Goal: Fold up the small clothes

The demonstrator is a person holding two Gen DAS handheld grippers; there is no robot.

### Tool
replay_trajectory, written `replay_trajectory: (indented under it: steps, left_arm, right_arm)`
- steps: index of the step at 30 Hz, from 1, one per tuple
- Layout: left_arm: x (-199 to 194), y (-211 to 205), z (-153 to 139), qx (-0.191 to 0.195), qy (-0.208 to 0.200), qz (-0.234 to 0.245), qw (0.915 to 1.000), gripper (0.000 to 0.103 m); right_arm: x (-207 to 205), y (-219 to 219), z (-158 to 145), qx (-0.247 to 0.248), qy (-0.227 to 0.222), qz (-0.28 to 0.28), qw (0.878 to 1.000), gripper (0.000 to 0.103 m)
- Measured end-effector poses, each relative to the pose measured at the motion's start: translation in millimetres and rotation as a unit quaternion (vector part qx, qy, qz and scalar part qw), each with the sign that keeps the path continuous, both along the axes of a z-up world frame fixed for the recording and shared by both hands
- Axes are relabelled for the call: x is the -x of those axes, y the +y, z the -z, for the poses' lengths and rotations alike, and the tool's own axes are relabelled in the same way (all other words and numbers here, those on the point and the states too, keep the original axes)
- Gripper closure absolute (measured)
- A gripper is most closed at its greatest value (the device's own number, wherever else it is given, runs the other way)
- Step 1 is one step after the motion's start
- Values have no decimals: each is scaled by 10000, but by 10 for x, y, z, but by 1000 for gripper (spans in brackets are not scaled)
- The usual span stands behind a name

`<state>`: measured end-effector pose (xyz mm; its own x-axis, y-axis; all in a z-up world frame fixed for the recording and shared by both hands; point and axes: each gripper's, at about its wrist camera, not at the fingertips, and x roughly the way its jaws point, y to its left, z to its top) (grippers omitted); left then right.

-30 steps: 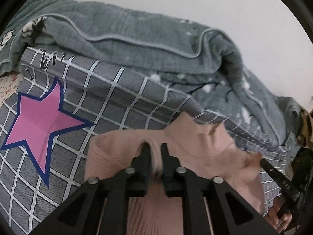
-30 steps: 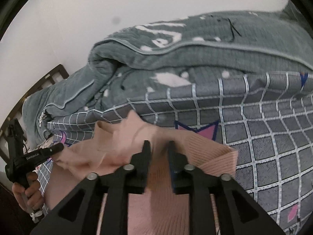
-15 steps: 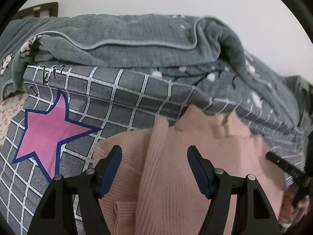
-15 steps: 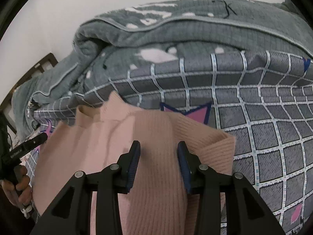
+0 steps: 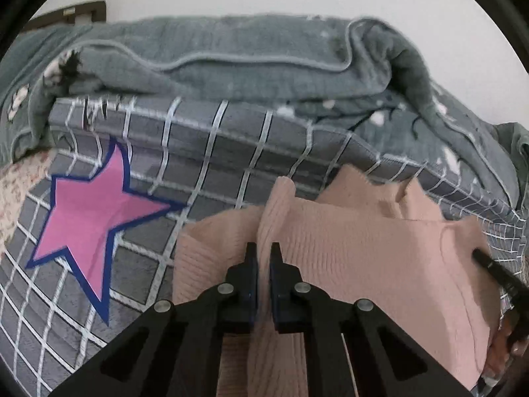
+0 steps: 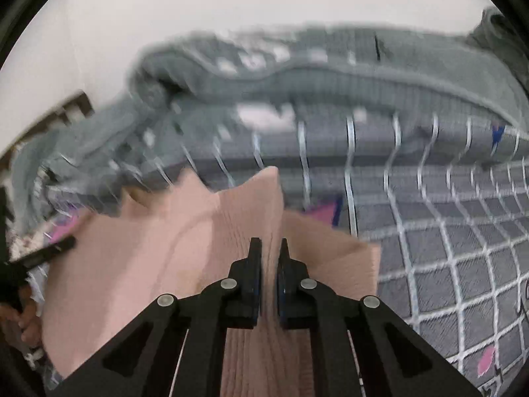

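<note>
A pink ribbed sweater [image 5: 363, 248] is spread in the lower middle of both frames, on a grey checked bedsheet [image 5: 205, 152]. A raised fold of it is pinched by the left tool [image 5: 263, 258] — jaws just closed onto the knit — and likewise by the right tool [image 6: 270, 254]. A grey blanket [image 5: 231, 56] is heaped behind.

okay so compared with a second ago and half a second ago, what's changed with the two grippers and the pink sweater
Both grippers let the pink sweater go half a second ago, jaws apart, and have just closed again. The left gripper now pinches a raised ridge of knit near its left side; the right gripper pinches a ridge near its right side. The sweater went from bunched to spread flatter on the grey checked bedcover. The rumpled grey quilt behind stayed put.
</note>
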<state>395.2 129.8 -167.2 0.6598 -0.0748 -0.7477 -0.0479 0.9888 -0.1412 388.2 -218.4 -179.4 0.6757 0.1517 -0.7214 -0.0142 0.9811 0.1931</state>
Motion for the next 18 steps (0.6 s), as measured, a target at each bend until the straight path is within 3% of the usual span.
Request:
replay_trajectory:
  steps: [3, 5, 6, 7, 9, 11, 13, 18]
  left_arm:
    - [-43, -22, 73, -154, 142, -23, 9998, 92]
    - [-46, -40, 38, -188, 134, 71, 9997, 90]
    - [-58, -62, 25, -176, 135, 100, 9997, 87]
    - [-53, -57, 2, -130, 130, 138, 9997, 80]
    - [-21, -30, -53, 24, 90, 208, 9997, 65]
    - [39, 0, -143, 126, -21, 269, 9996, 38]
    - [111, 18, -220, 126, -140, 263, 9995, 37]
    - [362, 156, -271, 299, -81, 169, 9994, 36]
  right_arm:
    - [-53, 1, 36, 29, 223, 21, 9997, 93]
    - [-2, -9, -38, 110, 33, 79, 9999, 82]
    - [12, -13, -59, 152, -9, 110, 9998, 70]
    - [35, -19, -89, 163, -49, 122, 9998, 62]
    - [74, -64, -178, 42, -77, 102, 9999, 60]
    - [121, -116, -282, -96, -92, 126, 9998, 57]
    - [201, -184, -411, -228, -134, 116, 9996, 44]
    - [493, -197, -506, 8, -95, 97, 9999, 35]
